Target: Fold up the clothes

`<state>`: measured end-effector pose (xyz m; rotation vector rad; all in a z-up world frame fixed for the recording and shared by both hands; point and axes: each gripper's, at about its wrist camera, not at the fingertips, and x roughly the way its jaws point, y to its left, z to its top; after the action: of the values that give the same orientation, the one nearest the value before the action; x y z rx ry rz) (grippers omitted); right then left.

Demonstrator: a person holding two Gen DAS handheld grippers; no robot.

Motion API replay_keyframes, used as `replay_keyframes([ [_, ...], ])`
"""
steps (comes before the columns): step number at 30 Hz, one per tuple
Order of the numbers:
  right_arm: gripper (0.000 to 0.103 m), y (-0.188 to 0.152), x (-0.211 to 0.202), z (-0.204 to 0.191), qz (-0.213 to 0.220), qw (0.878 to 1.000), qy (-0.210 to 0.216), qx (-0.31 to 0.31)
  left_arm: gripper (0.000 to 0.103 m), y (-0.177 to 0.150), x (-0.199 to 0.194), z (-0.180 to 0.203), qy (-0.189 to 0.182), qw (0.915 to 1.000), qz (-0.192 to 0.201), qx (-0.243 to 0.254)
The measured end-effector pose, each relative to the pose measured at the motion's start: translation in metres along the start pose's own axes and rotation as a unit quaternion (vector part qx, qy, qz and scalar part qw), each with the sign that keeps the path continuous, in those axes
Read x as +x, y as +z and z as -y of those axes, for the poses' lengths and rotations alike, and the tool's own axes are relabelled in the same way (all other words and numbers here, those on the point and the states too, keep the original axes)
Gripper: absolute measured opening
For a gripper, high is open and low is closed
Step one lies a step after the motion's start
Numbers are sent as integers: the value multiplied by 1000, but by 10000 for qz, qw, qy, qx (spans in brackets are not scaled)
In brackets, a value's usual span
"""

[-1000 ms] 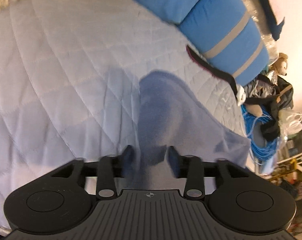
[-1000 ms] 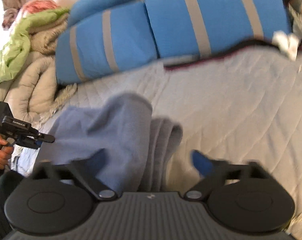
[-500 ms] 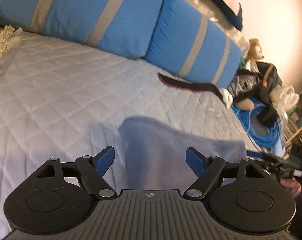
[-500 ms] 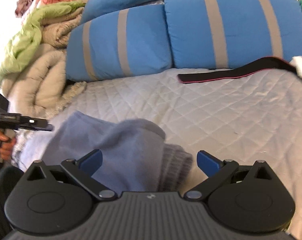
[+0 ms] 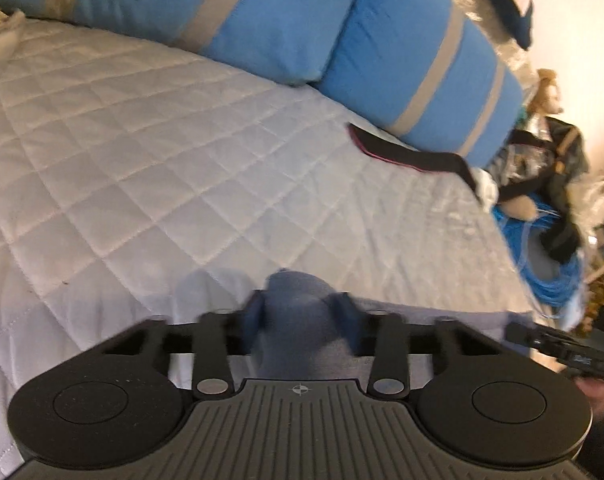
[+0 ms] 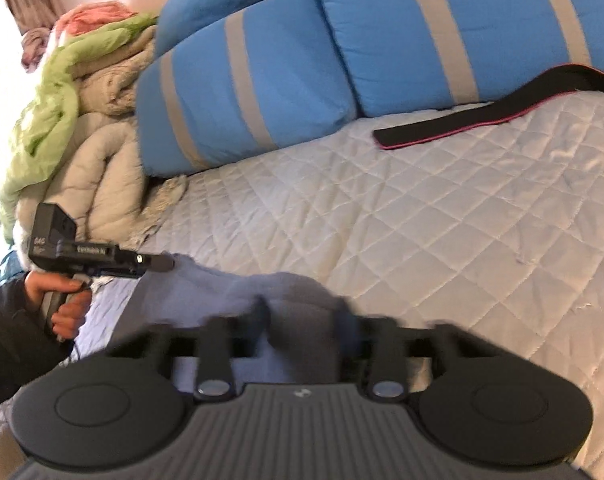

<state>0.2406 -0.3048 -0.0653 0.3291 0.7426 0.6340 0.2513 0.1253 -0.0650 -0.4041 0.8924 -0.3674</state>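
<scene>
The blue-grey knit garment [image 5: 298, 312] lies at the lower centre of both views, on the near edge of the quilted bedspread [image 5: 182, 152]. It looks soft, light and limp, likely to sag and slide, so edges or corners seem the best places to take hold. The left gripper [image 5: 300, 312] pinches a raised hump of cloth between its fingers; the right gripper [image 6: 302, 320] likewise pinches a bunched ridge.
</scene>
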Motion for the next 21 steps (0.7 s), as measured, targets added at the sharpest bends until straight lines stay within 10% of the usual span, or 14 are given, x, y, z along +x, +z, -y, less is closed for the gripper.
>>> replay_keyframes([
  [15, 15, -18, 6, 45, 193, 9894, 389, 1389, 24, 5, 9, -10, 22, 9999, 52, -88],
  [19, 38, -16, 5, 45, 174, 9922, 398, 1170, 44, 5, 3, -10, 40, 10000, 72, 7],
  [21, 66, -12, -2, 33, 220, 9972, 262, 664, 58, 5, -1, -9, 79, 9999, 81, 105],
])
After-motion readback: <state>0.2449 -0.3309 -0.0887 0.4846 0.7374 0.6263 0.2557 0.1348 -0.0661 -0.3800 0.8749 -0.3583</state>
